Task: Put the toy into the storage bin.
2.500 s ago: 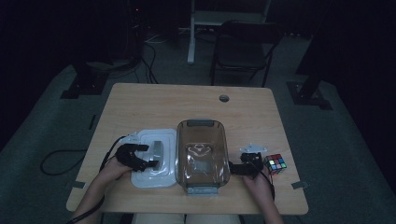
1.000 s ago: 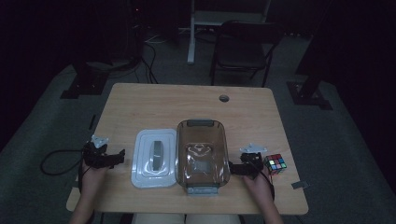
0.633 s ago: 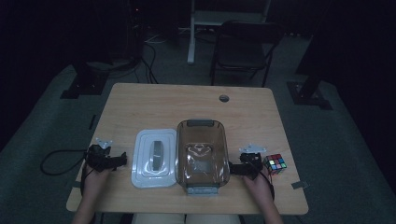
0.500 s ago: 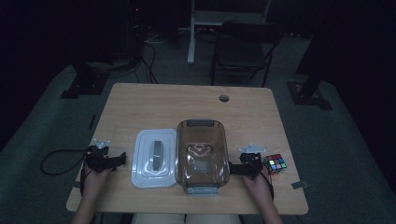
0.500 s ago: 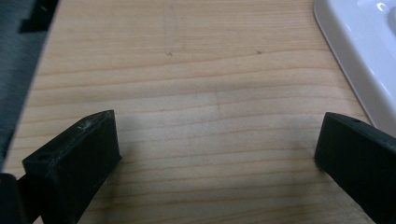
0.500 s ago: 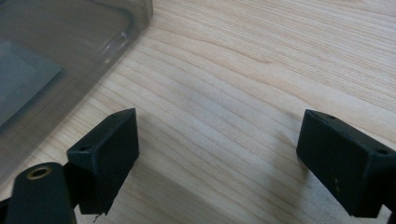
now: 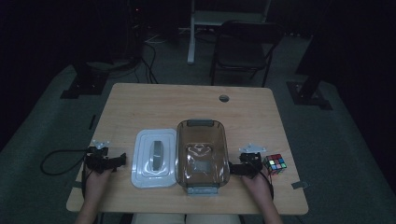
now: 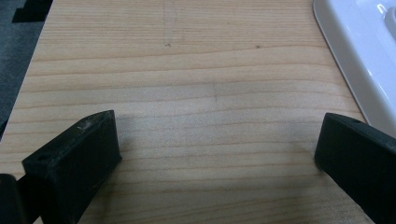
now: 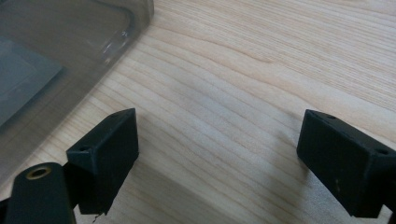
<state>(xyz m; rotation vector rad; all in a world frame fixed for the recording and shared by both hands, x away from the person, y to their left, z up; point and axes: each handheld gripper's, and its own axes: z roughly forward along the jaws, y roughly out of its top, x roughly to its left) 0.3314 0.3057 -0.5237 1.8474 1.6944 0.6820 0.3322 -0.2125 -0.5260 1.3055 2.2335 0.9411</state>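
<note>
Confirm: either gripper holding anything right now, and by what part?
Nothing held. Left gripper and right gripper both have jaws wide open over bare table.

White lid (image 7: 155,157) lies flat beside the clear brown container (image 7: 202,154), edges touching. Left gripper (image 7: 122,159) rests left of the lid, right gripper (image 7: 232,169) between container and puzzle cube (image 7: 274,164).

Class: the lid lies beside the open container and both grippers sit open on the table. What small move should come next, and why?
Probably swing the right gripper toward the puzzle cube just beside it. The brown container stands open, its white lid set flat to one side. Both the right gripper and the left gripper are open and hold nothing.
</note>
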